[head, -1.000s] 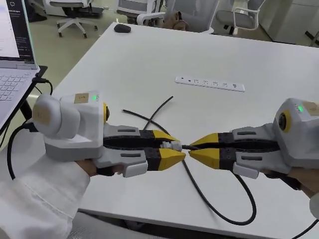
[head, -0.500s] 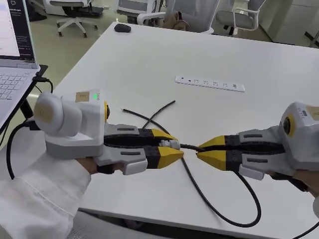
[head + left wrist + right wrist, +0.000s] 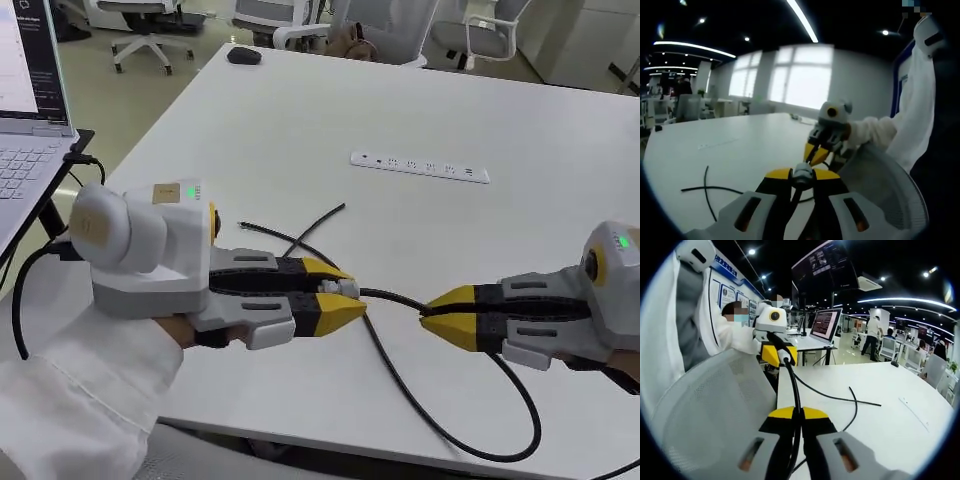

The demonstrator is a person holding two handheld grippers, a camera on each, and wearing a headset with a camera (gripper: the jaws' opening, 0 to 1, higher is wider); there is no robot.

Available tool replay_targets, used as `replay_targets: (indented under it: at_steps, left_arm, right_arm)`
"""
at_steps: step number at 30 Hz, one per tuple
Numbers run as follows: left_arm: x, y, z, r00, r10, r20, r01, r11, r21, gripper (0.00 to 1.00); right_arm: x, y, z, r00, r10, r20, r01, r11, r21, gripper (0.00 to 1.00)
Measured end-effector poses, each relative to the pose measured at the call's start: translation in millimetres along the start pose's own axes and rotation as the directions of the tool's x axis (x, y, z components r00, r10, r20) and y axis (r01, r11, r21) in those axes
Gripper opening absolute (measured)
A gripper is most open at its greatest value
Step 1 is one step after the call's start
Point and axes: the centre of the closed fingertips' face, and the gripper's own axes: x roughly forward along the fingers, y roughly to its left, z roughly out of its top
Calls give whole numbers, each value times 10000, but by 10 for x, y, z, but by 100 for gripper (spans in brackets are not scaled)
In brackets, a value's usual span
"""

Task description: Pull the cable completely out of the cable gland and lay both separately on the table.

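At the near edge of the white table (image 3: 300, 130), a sleeve (image 3: 70, 400) comes in from the left, and the hand inside it carries the left gripper (image 3: 352, 295). Its yellow jaws are narrow and closed on a small white gland (image 3: 345, 289), which they hold over the table between their tips. From the right comes the right gripper (image 3: 428, 312), pointing toward the left one. Its jaws are almost together and pinch the black cable (image 3: 390, 297).

The two grippers are apart, and a short stretch of cable runs between them, from the gland into the right jaws. In the right gripper view the same cable passes between the yellow tips and goes up to the gland in the other gripper. Behind the right gripper the cable drops to the table, makes a wide loop near the front edge, and then runs back to the far left, passing below the stretch between the grippers.

A little farther, beyond the left gripper, two black cable ends lie on the table and cross each other. Farther again, a white power strip (image 3: 420, 167) lies flat in the middle of the table. A dark mouse (image 3: 244, 56) rests near the far edge. Left of the table stands an open laptop (image 3: 20, 150), and office chairs (image 3: 150, 20) stand behind.
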Motion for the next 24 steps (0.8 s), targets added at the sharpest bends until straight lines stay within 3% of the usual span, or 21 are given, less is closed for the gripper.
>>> replay_targets:
  at_steps: [7, 12, 20, 24]
  left_arm:
    - [-4, 17, -3, 10000, 57, -2, -57, 10000, -51, 17]
    - [-5, 21, -1, 10000, 55, 31, -55, 9999, -123, 17]
    - [-19, 44, 10, 9999, 156, 59, -155, 9996, -241, 17]
    - [-10, 19, 32, 9998, 73, 166, -69, 9998, -192, 17]
  right_arm:
    - [-162, -111, -205, 9981, -417, -461, 429, 9988, 240, 3]
    - [-216, -125, -271, 9971, -573, -504, 592, 9975, 380, 3]
    - [-272, -102, -150, 9981, -582, -185, 596, 9944, 869, 4]
    - [-254, -77, -8, 9984, -532, -166, 538, 9977, 402, 14]
